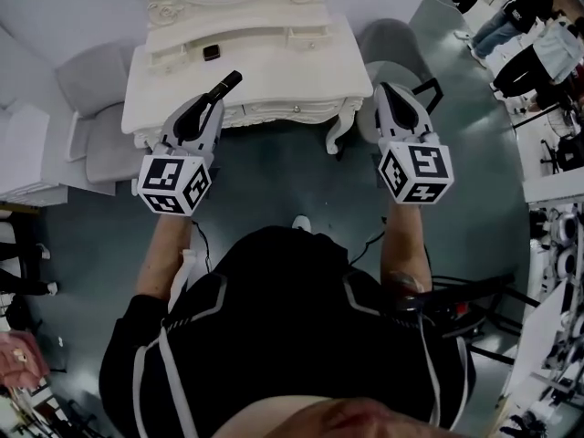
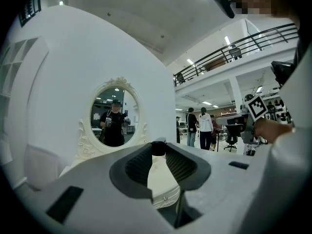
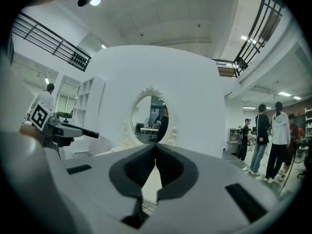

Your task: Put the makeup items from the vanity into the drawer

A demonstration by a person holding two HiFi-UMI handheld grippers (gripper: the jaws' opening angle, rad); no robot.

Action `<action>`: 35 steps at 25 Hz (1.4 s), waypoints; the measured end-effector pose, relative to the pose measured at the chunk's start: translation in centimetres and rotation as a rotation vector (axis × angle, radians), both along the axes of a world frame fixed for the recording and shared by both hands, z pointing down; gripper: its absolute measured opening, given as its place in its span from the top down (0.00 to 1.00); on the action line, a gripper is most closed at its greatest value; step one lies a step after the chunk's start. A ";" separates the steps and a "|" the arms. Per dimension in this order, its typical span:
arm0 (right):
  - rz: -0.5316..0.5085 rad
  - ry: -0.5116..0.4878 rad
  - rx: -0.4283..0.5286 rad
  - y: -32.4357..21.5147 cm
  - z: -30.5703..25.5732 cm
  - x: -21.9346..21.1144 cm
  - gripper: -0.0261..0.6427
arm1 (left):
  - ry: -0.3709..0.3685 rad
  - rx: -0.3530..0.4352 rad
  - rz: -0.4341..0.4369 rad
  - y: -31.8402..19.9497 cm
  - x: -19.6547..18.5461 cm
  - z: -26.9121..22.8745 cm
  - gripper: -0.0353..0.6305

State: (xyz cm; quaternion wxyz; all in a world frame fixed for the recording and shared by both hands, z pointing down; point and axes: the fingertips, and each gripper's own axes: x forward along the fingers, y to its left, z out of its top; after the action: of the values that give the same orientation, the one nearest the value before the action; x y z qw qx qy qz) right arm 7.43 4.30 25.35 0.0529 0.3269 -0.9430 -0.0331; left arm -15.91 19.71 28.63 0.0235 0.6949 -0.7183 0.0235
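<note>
The left gripper [image 1: 217,96] hung over the front edge of the white vanity [image 1: 274,71]. Its jaws were clamped on a slim black tube [image 1: 227,83], pinched only at the tips and jutting forward past them. The right gripper [image 1: 387,89], off the vanity's right corner, had its jaws pressed together on nothing. A small dark compact [image 1: 211,52] lay on the raised back shelf. The drawer [image 1: 274,110] front looked closed, so the likeliest trouble was the tip-held tube pivoting or slipping out if it knocked the tabletop edge or the drawer front. The right jaws would have to part to take the knob. Open floor [image 1: 274,181] lay between the person and the vanity. A grey chair [image 1: 91,108] crowded the left side, and a grey stool [image 1: 394,39] and the curved vanity leg [image 1: 339,135] crowded the right.
</note>
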 end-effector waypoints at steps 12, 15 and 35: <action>-0.031 0.001 0.004 -7.4 0.3 2.7 0.95 | -0.041 -0.018 0.035 -9.4 1.8 -0.2 0.81; -0.051 0.018 0.005 -8.9 0.6 3.2 0.95 | -0.064 -0.028 0.047 -11.5 2.5 -0.2 0.81; 0.034 0.058 -0.020 -17.9 1.8 -5.5 0.95 | -0.035 -0.061 0.259 -25.4 -4.6 2.6 0.81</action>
State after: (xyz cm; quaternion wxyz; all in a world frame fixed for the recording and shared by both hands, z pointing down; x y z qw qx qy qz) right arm 1.91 -13.56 27.13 0.0840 0.3413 -0.9357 -0.0320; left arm -20.50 -5.67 31.25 0.0291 0.7804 -0.6217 0.0604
